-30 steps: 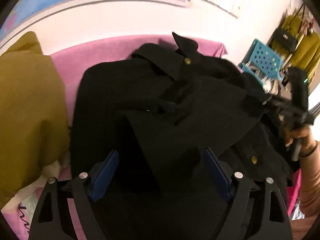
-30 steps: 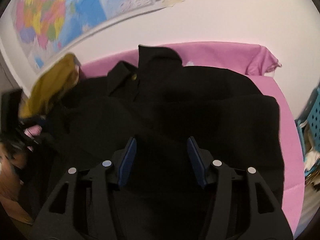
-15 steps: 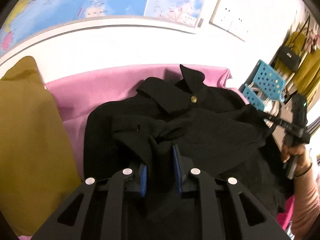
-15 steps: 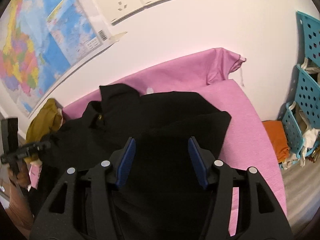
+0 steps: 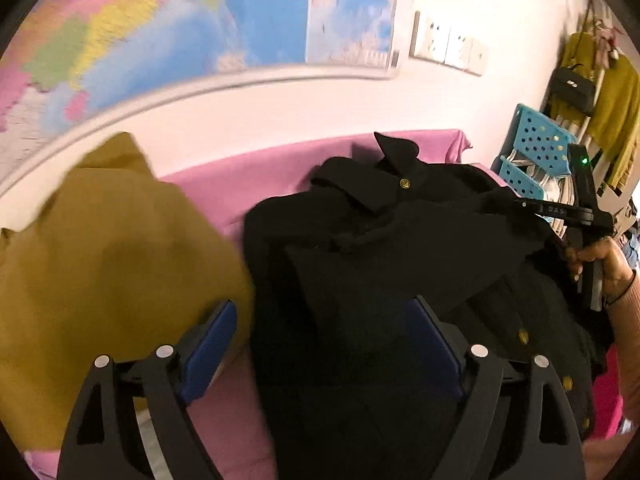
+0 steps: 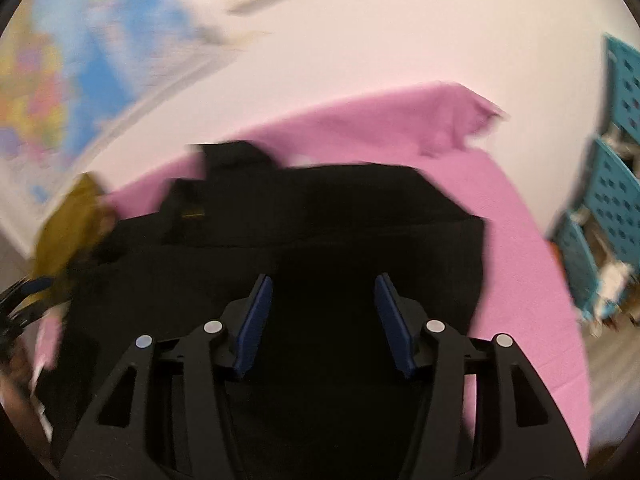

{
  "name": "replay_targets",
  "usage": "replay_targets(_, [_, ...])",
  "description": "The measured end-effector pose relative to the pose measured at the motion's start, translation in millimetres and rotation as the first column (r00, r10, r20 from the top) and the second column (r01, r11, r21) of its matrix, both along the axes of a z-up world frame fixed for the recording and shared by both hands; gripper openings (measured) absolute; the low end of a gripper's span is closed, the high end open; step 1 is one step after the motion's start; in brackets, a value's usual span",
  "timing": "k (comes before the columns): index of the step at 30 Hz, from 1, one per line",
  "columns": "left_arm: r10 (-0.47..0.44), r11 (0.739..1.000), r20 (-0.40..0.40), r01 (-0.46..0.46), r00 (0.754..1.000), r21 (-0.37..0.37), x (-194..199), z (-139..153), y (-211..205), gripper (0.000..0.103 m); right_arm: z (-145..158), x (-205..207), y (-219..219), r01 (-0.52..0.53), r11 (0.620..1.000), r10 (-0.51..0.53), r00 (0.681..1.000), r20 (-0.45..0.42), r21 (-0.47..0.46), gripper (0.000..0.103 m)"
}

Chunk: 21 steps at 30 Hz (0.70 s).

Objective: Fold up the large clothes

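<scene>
Lying beside the black coat [image 5: 392, 264], a mustard garment [image 5: 104, 248] crowds the pink sheet [image 5: 224, 184].

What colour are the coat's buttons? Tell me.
Gold, on a black coat. The collar button shows best in the left wrist view.

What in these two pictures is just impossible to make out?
- Right wrist view: motion blur smears the wall map and the black coat's folds.
- Right wrist view: whether the right gripper pinches cloth; black on black.
- Left wrist view: the coat's lower hem, cut off behind the left gripper.
- Left wrist view: the shelf contents, too small.
</scene>
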<state>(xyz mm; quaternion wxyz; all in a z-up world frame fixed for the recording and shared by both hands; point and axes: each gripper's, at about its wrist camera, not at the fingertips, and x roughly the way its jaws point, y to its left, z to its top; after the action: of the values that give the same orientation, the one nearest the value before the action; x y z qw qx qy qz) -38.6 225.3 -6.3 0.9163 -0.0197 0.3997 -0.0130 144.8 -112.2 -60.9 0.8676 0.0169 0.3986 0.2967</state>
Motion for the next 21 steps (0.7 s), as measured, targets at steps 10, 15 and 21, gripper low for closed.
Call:
replay_targets(10, [-0.055,0.998,-0.121,0.050,0.991,-0.044,-70.2,-42.4,17.5,0.085,6.9,-147.0,146.1,-0.619,0.782,0.621,0.784,-0.014,0.071,0.064])
replay_targets(15, [-0.103,0.995,-0.219,0.098,0.970,-0.030,-65.0,-69.4,8.3,0.018,-2.6,-164.9,174.0,-0.663,0.743,0.669,0.742,-0.044,0.093,0.064])
replay_targets(21, [0.032,0.981,-0.050,-0.041,0.998,-0.187,-84.1,-22.5,68.7,0.007,7.0,-185.0,187.2,-0.693,0.699,0.709,0.703,-0.052,0.175,0.065])
